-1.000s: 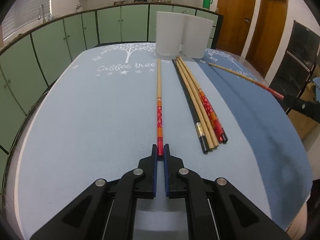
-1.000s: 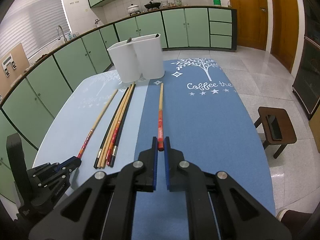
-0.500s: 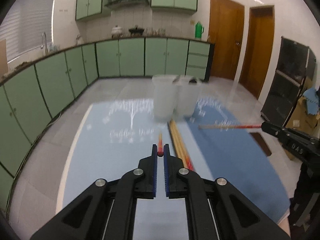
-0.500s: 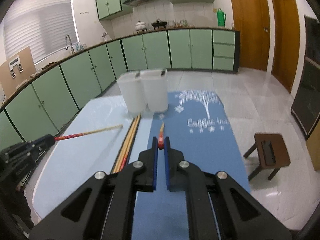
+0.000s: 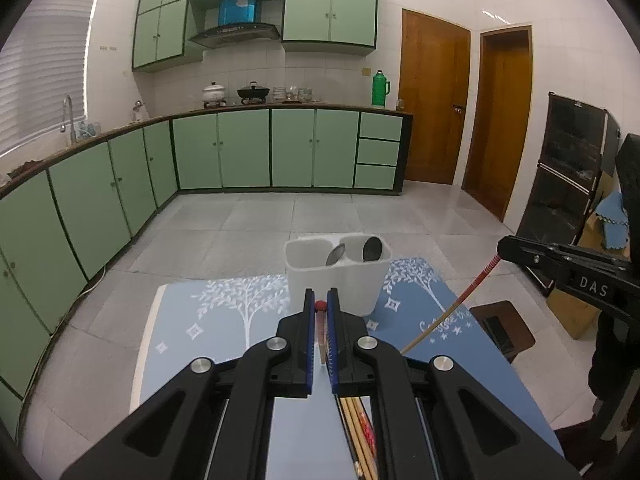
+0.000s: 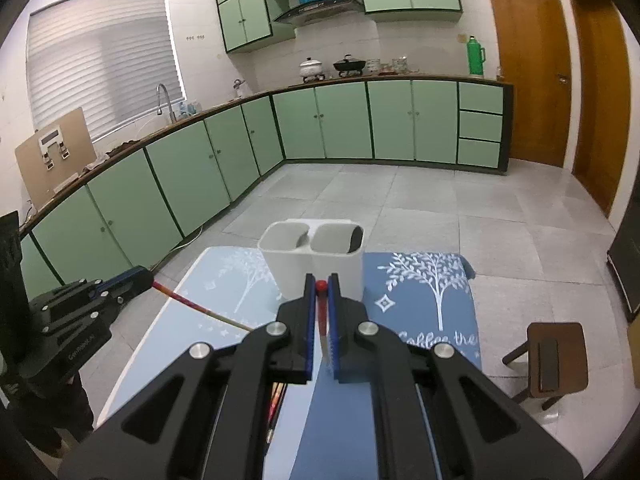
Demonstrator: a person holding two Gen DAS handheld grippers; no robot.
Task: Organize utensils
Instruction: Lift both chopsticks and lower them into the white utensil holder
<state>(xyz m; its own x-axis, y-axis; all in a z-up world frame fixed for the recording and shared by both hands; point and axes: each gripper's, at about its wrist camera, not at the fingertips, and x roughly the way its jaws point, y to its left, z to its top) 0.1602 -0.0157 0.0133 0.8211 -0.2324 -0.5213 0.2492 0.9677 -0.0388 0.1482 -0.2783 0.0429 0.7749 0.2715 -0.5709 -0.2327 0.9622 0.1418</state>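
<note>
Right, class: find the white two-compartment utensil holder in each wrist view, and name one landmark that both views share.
Left wrist view: white utensil holder just above centre, beyond the left gripper.
Right wrist view: the holder at centre, behind the right gripper.
Shared landmark: the green thermos on the counter.

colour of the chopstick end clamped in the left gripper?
Red, on the chopstick in the left gripper; clearest in the left wrist view.
</note>
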